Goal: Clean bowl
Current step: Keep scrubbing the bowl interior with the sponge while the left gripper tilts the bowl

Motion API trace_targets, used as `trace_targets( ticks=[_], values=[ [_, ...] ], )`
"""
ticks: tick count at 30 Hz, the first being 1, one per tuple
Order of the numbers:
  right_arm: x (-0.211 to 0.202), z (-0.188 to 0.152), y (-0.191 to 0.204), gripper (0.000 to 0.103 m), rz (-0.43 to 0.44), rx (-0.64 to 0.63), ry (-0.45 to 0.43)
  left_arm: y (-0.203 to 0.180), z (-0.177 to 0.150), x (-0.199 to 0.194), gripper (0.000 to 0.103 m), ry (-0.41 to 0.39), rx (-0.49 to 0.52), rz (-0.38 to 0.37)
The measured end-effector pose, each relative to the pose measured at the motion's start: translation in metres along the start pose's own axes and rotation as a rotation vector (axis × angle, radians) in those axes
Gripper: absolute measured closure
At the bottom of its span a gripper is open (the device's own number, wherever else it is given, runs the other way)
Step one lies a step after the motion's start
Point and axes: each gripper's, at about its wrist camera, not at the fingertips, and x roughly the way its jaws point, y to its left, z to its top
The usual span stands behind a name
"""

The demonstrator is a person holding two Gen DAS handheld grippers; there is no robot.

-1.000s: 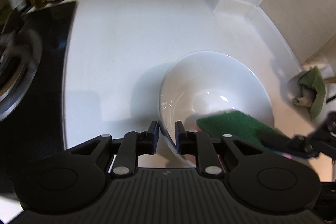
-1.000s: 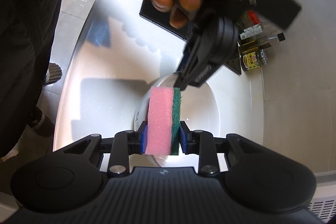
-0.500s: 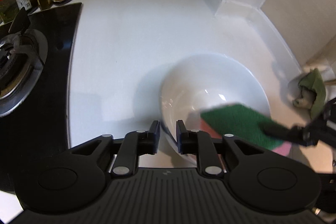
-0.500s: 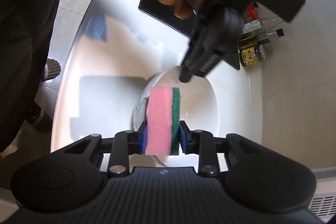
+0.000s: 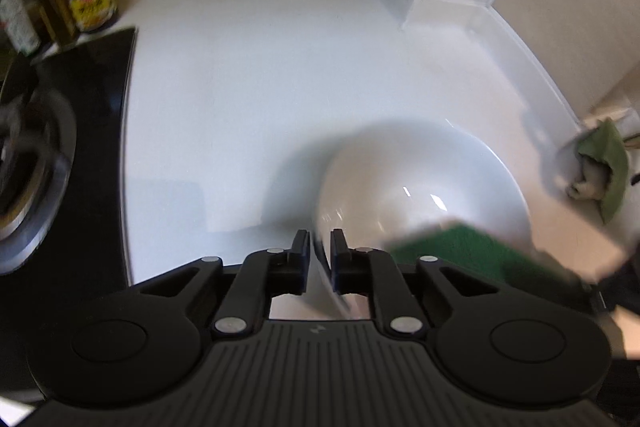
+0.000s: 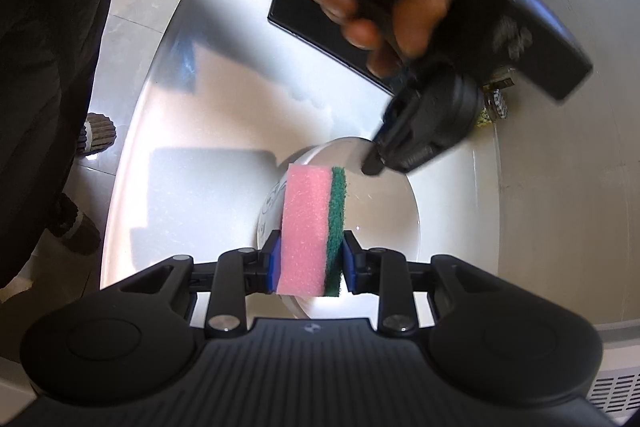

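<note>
Your left tool [image 5: 320, 247] has just opened, its jaws loosely straddling the white ceramic bowl's [image 5: 420, 187] rim. Your right tool [image 6: 308, 259] clamps the pink-and-green sponge [image 6: 308, 227] over that bowl.

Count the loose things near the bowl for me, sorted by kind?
Bowl: 1
Sponge: 1
Green cloth: 1
Jar: 1
Bottles: 2, blurred, possibly more
Total: 6

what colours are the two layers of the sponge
The sponge has a thick pink foam layer and a thin dark green scouring layer, clearest in the right wrist view.
</note>
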Motion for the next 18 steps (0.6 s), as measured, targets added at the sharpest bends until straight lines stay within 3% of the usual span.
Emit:
trace_targets(
  ticks=[5,8,11,15,18],
  values=[
    [-0.001,0.002,0.001,0.077,-0.009,0.001,-0.001,-0.008,-0.015,0.001,0.078,0.014,0.0,0.019],
    [-0.003,0.004,0.003,0.077,0.005,-0.017,-0.012,-0.001,-0.001,0.009,0.087,0.013,0.005,0.011],
    [-0.004,0.002,0.001,0.077,0.008,-0.025,-0.012,0.008,0.02,0.018,0.089,0.007,0.02,-0.008],
    [-0.004,0.0,-0.001,0.077,0.01,-0.03,-0.009,0.007,0.023,0.015,0.087,0.008,0.016,-0.001],
    [-0.002,-0.001,0.0,0.077,0.007,-0.021,-0.003,0.012,0.008,-0.002,0.08,-0.034,-0.028,-0.009]
  ],
)
